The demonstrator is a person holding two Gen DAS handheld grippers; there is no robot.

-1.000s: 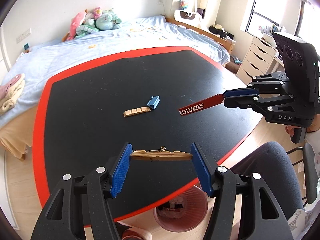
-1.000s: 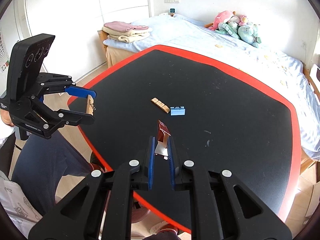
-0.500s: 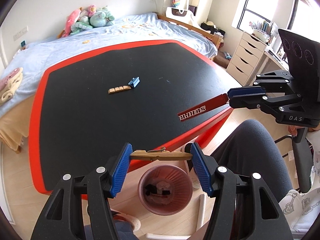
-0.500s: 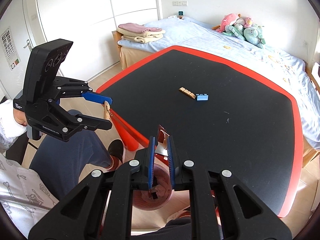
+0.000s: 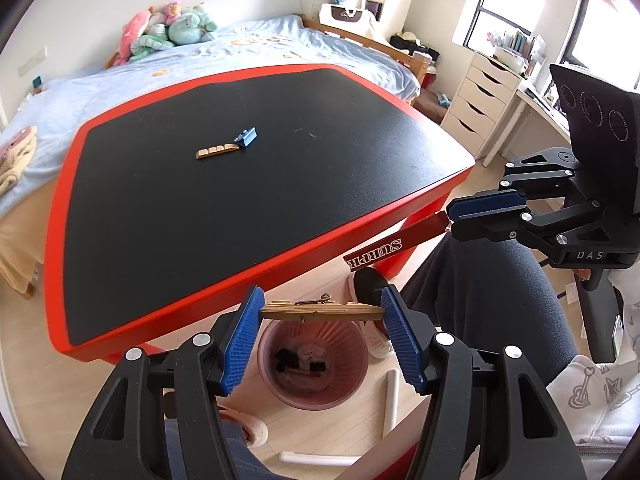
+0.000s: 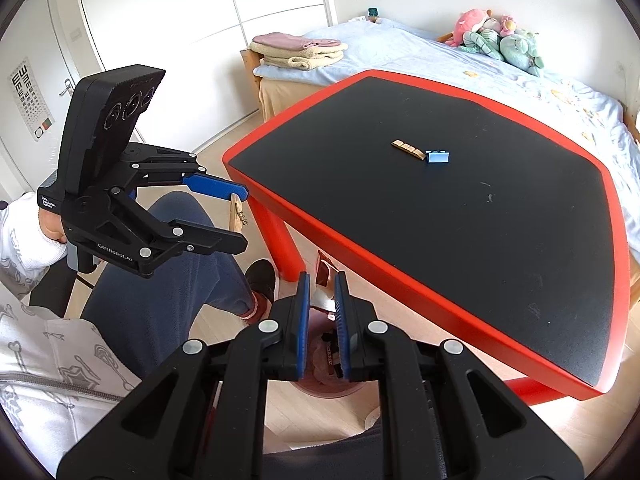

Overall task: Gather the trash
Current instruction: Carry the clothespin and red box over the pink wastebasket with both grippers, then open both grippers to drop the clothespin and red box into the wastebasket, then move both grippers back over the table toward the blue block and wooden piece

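While the left gripper [image 5: 322,320] pinches a wooden strip [image 5: 320,311] over the pink bin [image 5: 314,364] and the right gripper [image 6: 322,306] clamps a red wrapper [image 6: 323,280] above it, neither is dropped, and two scraps [image 5: 226,146] await collection on the table [image 5: 200,200].

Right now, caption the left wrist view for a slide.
Left gripper holds a wooden strip above the pink bin; right gripper carries a red wrapper.
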